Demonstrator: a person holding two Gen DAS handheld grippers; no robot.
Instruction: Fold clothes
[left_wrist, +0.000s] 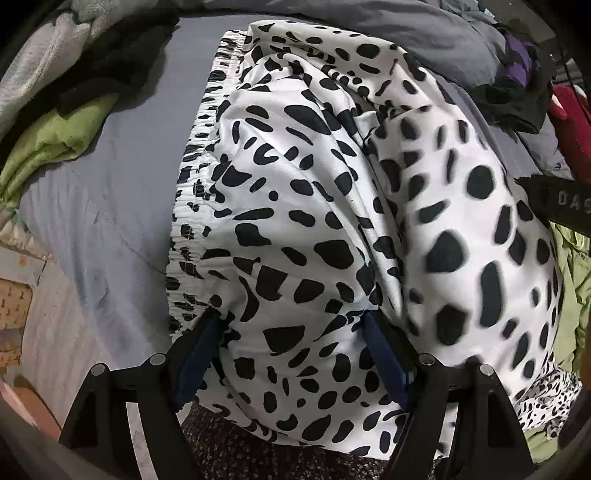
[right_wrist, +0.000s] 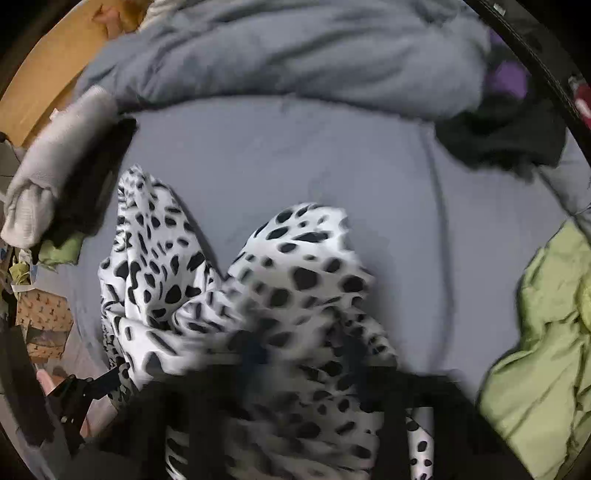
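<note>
The spotted garment (left_wrist: 314, 229) lies bunched on the grey bed sheet (left_wrist: 110, 206), under both downward-pointing claws. The left claw (left_wrist: 291, 362) stands wide, fingers straddling a fold. The right claw (right_wrist: 295, 354), blurred, is closed with spotted cloth around its fingers. Green clothing (right_wrist: 546, 350) lies right of it.

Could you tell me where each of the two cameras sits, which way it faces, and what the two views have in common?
Left wrist: sits on the left gripper, looking steeply down on the spotted garment on the grey bedsheet; its two blue-padded fingers straddle the cloth.
Right wrist: sits on the right gripper, looking steeply down across the sheet; its own fingers are blurred under bunched spotted cloth, and the left gripper shows at lower left.
Shared: the spotted garment, the grey bedsheet, the green cloth and the black clothes.
</note>
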